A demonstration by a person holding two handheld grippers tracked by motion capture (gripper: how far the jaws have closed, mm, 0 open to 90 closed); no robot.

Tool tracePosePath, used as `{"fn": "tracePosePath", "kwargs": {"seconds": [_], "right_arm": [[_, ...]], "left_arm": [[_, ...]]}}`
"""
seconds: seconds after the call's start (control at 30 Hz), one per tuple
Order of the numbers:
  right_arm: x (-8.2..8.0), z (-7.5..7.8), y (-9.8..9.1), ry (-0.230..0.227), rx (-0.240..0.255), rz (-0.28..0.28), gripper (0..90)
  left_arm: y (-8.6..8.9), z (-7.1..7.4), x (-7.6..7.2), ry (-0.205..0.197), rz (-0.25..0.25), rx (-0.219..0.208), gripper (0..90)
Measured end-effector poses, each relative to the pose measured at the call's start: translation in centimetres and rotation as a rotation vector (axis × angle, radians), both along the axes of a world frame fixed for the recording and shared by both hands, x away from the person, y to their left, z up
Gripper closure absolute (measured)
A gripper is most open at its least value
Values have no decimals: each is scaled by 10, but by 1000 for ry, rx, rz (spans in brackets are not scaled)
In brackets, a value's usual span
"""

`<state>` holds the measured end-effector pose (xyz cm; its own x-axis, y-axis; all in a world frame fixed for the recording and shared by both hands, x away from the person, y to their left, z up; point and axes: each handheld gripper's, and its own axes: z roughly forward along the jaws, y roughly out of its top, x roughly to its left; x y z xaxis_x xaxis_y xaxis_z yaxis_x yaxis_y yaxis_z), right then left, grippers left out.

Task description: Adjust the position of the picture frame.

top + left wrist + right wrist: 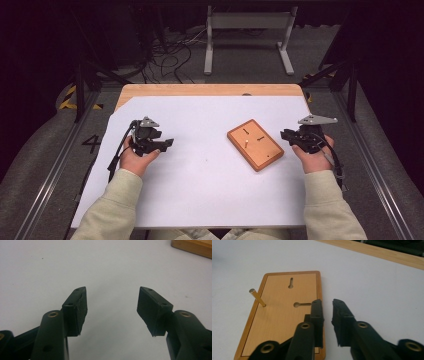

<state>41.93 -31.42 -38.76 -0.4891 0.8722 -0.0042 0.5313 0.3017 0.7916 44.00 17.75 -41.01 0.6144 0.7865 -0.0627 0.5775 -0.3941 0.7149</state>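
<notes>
An orange wooden board [260,147] lies on the white sheet [200,190], right of centre. A brass pin [247,143] stands tilted out of it, and two keyhole slots [291,283] are cut in its face. My left gripper [167,144] rests far left of the board, pointing toward it, jaws open over bare sheet [112,307]. A corner of the board [192,246] shows at the top right of the left gripper view. My right gripper [286,135] hovers at the board's right edge. Its jaws are nearly together with nothing between them [327,315], and the pin [257,298] stands beyond, to the left.
The sheet covers a wooden table whose far edge [200,90] is bare. Behind the table, a white metal stand [247,22] and loose cables [170,55] sit on the floor. Rails run along both sides of the table.
</notes>
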Motion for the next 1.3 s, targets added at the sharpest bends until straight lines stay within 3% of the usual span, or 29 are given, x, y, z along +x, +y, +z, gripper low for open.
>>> {"fn": "tracePosePath", "kwargs": {"seconds": [0.23, 0.43, 0.47, 0.77, 0.9, 1.1, 1.3], "right_arm": [[17, -3, 6, 28, -37, 3, 890], [40, -12, 8, 82, -60, -8, 900], [47, -18, 10, 120, -68, -9, 900], [67, -39, 18, 199, -108, -28, 900], [73, -48, 23, 217, -116, -19, 900], [74, -49, 25, 211, -120, -15, 900], [74, -49, 29, 190, -172, 6, 900]], "left_arm": [[1, 2, -4, -3, 7, -2, 413], [1, 1, -2, -2, -1, 1, 408], [1, 0, -2, 2, 1, 0, 408], [-2, -2, -1, 13, -7, 9, 406], [-2, -4, 0, 23, -9, 10, 404], [-3, -6, 0, 31, -11, 10, 402], [-4, -6, 0, 34, -13, 17, 401]]}}
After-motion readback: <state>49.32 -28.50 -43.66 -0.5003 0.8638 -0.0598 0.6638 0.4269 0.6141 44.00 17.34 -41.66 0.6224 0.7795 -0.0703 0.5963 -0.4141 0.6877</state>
